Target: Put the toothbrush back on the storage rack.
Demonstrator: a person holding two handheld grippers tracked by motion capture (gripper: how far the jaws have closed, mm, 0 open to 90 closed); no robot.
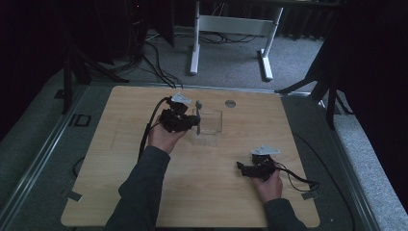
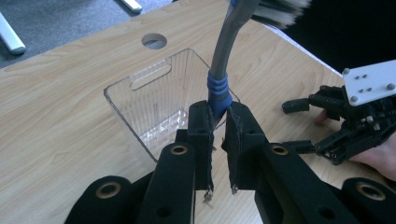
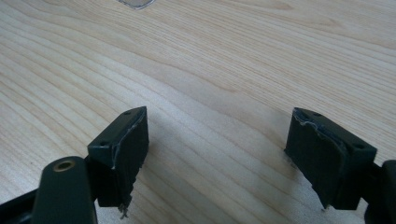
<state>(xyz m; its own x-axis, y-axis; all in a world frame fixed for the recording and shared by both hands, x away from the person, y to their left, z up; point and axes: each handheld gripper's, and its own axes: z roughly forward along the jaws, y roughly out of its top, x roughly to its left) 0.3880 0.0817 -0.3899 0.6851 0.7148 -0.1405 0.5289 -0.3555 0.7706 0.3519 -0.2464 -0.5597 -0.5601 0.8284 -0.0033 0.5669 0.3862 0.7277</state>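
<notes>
In the left gripper view, the grey-handled brush with a blue ribbed collar (image 2: 219,88) runs off the top edge, its pale bristles blurred. In the high view it is too small and dim to make out. In the right gripper view, the clear plastic box (image 3: 135,3) is cut off by the top edge.

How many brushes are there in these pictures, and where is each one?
1. The brush stands upright between the shut jaws of the left gripper, above the clear plastic bin. Its bristles point up. Other brushes could be hidden, but I see none.
</notes>
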